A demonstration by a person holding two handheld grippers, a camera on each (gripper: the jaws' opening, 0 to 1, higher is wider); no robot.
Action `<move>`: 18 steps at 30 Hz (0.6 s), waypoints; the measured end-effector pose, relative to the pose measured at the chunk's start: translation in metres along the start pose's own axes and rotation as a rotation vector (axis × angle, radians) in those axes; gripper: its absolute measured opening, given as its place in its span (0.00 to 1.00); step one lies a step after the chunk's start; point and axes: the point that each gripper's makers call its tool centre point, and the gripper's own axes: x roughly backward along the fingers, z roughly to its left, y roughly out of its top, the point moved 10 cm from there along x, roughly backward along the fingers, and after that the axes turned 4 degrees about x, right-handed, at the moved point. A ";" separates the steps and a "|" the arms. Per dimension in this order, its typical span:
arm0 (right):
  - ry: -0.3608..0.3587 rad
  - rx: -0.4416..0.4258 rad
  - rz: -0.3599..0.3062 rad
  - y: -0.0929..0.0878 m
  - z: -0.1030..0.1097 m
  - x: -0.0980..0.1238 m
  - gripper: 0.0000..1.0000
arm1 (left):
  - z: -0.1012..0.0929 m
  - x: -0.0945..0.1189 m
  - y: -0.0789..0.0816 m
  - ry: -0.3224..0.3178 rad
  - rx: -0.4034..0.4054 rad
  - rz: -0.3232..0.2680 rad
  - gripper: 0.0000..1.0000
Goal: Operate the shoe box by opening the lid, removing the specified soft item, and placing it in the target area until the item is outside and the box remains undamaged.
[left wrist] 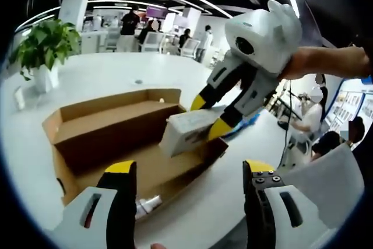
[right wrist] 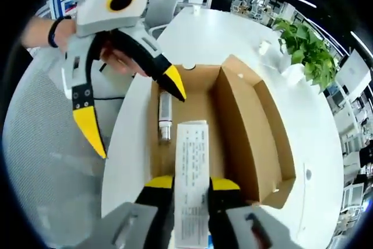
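Left gripper view: the left gripper (left wrist: 189,188) stands with its yellow-tipped jaws spread wide apart and nothing between them, above the near edge of the open cardboard shoe box (left wrist: 111,126) on the white bench (left wrist: 105,71). The right gripper (left wrist: 211,116) enters from the right, its jaws clamped on a white rectangular packet (left wrist: 185,132) held over the box's right end. A small white tube (left wrist: 148,205) lies in the box near the left jaw. A potted plant (left wrist: 44,48) stands on the bench at far left.

Right gripper view: the right gripper (right wrist: 192,183) grips the white printed packet (right wrist: 191,161) above the box floor (right wrist: 201,94). The tube (right wrist: 165,115) lies just beside the packet. The left gripper (right wrist: 137,118), jaws apart, hangs at the box's left edge, held by a hand (right wrist: 119,59). The lid (right wrist: 256,138) stands open at right.
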 end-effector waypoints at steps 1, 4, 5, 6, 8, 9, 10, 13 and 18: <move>-0.002 0.000 0.000 -0.001 0.001 0.002 0.17 | 0.000 0.000 0.000 -0.001 -0.001 0.000 0.76; -0.017 -0.004 -0.003 -0.008 0.003 0.013 0.17 | -0.002 -0.001 0.000 -0.006 -0.003 0.002 0.76; -0.021 -0.005 -0.004 -0.010 0.004 0.015 0.17 | -0.002 -0.001 0.000 -0.007 -0.004 0.003 0.76; -0.026 -0.007 -0.003 -0.013 0.004 0.018 0.17 | -0.003 -0.001 -0.001 -0.007 -0.005 0.003 0.76; -0.037 -0.014 -0.001 -0.017 0.006 0.023 0.17 | -0.004 -0.001 -0.001 -0.009 -0.005 0.002 0.76; -0.044 -0.022 -0.001 -0.021 0.006 0.026 0.17 | -0.004 0.000 -0.001 -0.010 -0.006 0.000 0.76; -0.047 -0.027 0.000 -0.024 0.007 0.027 0.17 | -0.005 0.000 0.000 -0.010 -0.006 -0.001 0.76; -0.057 -0.044 0.009 -0.035 0.011 0.032 0.17 | -0.005 -0.001 -0.001 -0.013 -0.002 0.000 0.76; -0.068 -0.071 0.021 -0.051 0.019 0.040 0.17 | -0.004 -0.002 -0.002 -0.013 -0.002 0.009 0.76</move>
